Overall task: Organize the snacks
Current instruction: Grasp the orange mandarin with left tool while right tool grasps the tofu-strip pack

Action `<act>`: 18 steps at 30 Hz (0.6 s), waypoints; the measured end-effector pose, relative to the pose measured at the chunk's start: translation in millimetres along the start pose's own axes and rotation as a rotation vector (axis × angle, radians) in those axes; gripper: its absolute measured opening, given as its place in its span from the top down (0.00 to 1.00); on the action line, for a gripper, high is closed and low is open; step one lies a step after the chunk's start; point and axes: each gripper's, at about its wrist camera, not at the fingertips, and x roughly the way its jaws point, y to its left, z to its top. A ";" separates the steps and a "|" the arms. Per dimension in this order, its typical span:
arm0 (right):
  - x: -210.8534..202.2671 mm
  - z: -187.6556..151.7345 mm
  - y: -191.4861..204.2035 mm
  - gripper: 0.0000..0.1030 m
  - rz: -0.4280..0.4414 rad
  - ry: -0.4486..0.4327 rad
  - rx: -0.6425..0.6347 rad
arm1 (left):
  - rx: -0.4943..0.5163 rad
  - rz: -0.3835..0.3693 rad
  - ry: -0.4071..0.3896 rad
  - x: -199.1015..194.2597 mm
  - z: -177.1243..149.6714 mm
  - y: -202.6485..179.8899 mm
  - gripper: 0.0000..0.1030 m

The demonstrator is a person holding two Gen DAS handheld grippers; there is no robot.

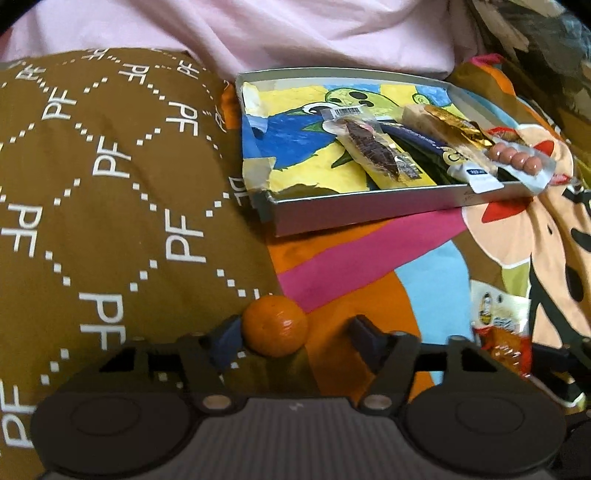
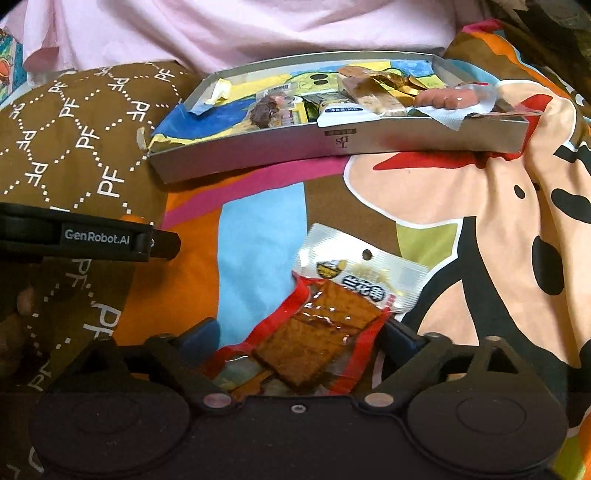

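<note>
a colourful cartoon bedspread (image 2: 424, 192), a brown patterned pillow (image 1: 92, 184), pink sheet (image 1: 295, 33) behind.

This was a home, most likely a bed or a sofa. A bright cartoon-print blanket (image 2: 424, 206) covered the soft, rumpled surface, a brown pillow (image 1: 110, 177) patterned with white letters lay beside it, and pink bedding (image 1: 295, 33) was bunched behind. Snacks sat in a shallow cardboard box lid (image 2: 369, 142) lined with a child's drawing.
</note>
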 end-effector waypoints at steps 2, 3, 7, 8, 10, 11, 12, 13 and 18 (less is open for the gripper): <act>-2.1 -0.9 -0.5 0.23 0.018 -0.003 -0.001 | -0.026 -0.014 0.007 -0.3 -0.9 0.8 0.47; -2.9 -1.4 -0.6 0.26 0.027 -0.002 -0.002 | -0.040 -0.021 0.010 -0.5 -1.4 1.3 0.50; -7.0 -4.0 -0.5 0.31 0.063 -0.003 -0.014 | -0.069 -0.029 0.019 -0.5 -0.8 2.3 0.54; -7.2 -4.4 -0.6 0.31 0.067 -0.003 -0.014 | -0.069 -0.028 0.020 -0.4 -0.2 2.5 0.50; -7.3 -4.7 -0.5 0.31 0.070 -0.003 -0.016 | -0.069 -0.011 0.017 0.3 2.1 3.1 0.43; -7.3 -4.7 -0.8 0.31 0.072 -0.002 -0.013 | -0.072 -0.003 0.013 0.6 3.2 3.7 0.42; -6.7 -4.4 -1.4 0.31 0.074 -0.002 -0.010 | -0.078 -0.003 0.008 0.8 4.0 4.8 0.41; -6.4 -4.6 -1.9 0.31 0.077 -0.002 -0.006 | -0.086 -0.001 0.008 1.9 5.1 5.8 0.41; -6.3 -6.1 -3.1 0.31 0.084 -0.011 0.001 | -0.111 0.007 0.013 5.8 6.8 7.9 0.63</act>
